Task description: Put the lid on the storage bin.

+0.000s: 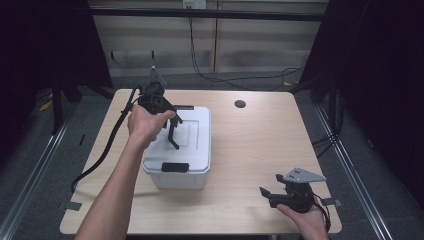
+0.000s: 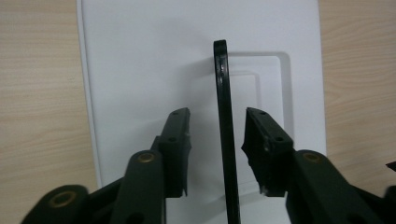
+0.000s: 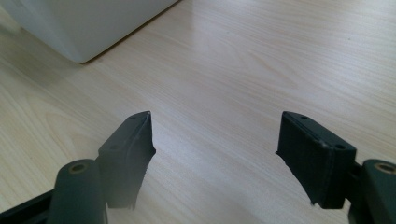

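My left gripper [image 2: 217, 140] over white lidded box [image 1: 192, 150] on table [image 1: 250, 150]; jaws apart, straddling the raised black lid handle [image 2: 225, 130], not touching it. My right gripper [image 3: 215, 144] rests low near table's front right, jaws wide, holding nothing

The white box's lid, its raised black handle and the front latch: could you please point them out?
lid [image 2: 140, 56]: left gripper view, bare top.
handle [image 2: 224, 116]: left gripper view, upright bar.
latch [image 1: 175, 167]: high view, front clip.
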